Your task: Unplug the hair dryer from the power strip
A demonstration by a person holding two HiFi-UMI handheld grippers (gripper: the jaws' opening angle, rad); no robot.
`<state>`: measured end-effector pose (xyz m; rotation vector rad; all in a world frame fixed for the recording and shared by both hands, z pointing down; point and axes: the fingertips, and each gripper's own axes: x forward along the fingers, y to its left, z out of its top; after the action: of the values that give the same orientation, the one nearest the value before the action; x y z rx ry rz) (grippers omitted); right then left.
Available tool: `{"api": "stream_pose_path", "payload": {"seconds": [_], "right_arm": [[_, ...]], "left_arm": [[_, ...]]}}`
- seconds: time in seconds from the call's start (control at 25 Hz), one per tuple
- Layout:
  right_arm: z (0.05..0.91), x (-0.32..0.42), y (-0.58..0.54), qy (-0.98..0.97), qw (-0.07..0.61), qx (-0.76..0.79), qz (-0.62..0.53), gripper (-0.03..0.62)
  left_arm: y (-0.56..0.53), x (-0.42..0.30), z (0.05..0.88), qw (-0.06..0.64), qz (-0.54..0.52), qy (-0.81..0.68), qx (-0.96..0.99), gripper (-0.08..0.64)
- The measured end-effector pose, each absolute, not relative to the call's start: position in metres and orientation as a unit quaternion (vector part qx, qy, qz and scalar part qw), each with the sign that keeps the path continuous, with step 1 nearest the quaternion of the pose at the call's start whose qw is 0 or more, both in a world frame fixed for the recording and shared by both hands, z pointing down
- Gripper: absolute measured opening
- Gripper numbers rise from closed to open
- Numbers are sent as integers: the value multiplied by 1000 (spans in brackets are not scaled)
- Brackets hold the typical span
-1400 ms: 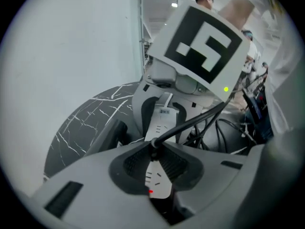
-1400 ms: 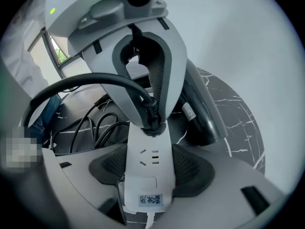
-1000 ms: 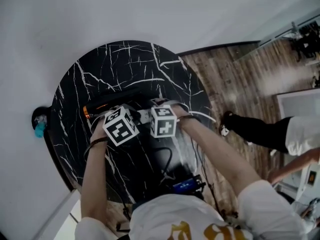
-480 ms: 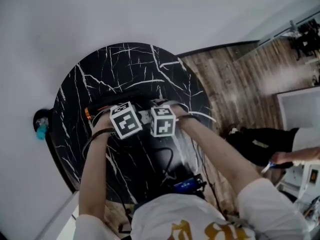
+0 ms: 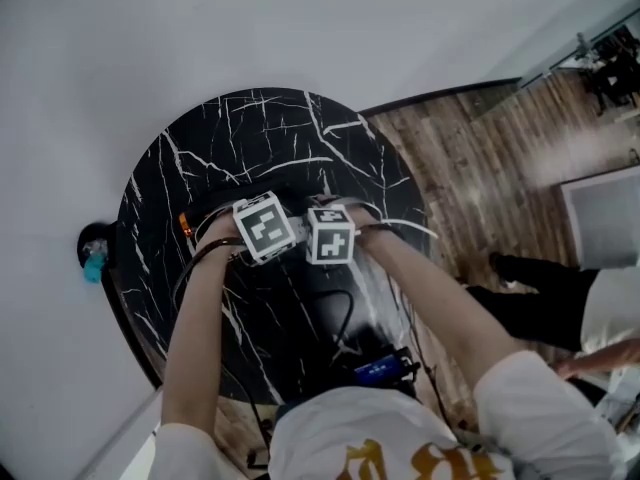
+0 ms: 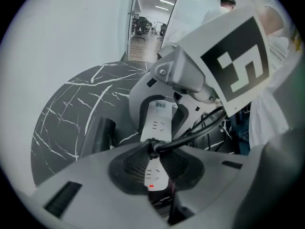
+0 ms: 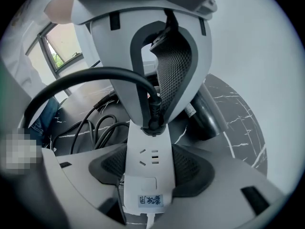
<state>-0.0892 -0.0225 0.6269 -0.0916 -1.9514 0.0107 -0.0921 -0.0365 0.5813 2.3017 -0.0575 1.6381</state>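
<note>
Steeply downward: left tongs (image 6: 152,150) grip plug (image 6: 152,145), right tongs (image 7: 150,159) clamp power strip (image 7: 147,178).

Both forearms, left forearm (image 5: 195,328) and right forearm (image 5: 430,298), reach forward side by side, grippers pitched steeply down and facing each other close: left gripper (image 6: 152,159) jaws clamped on the plug (image 6: 153,148), right gripper (image 7: 150,168) jaws pressed against the power strip (image 7: 145,142) sides.
</note>
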Motion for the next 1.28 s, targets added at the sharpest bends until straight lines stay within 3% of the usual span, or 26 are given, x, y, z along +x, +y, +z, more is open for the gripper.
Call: {"api": "stream_pose_path", "payload": {"seconds": [0.2, 0.52, 0.76, 1.0, 1.16, 1.28], "right_arm": [[626, -89, -22, -826, 561, -41, 3, 265], [624, -93, -22, -841, 538, -66, -7, 265], [622, -93, -22, -844, 528, -86, -19, 265], [623, -94, -21, -845, 529, -81, -13, 265], [625, -93, -20, -847, 525, -81, -14, 267], [625, -94, -16, -850, 520, -83, -10, 267]], "left_arm": [[-28, -105, 593, 108, 625, -81, 768, 51], [-35, -107, 584, 193, 604, -54, 771, 64], [-27, -104, 591, 131, 653, -65, 743, 54], [-28, -117, 584, 213, 640, -62, 736, 61], [-26, -104, 592, 148, 619, -121, 762, 54], [-23, -104, 595, 163, 623, -101, 758, 54]]}}
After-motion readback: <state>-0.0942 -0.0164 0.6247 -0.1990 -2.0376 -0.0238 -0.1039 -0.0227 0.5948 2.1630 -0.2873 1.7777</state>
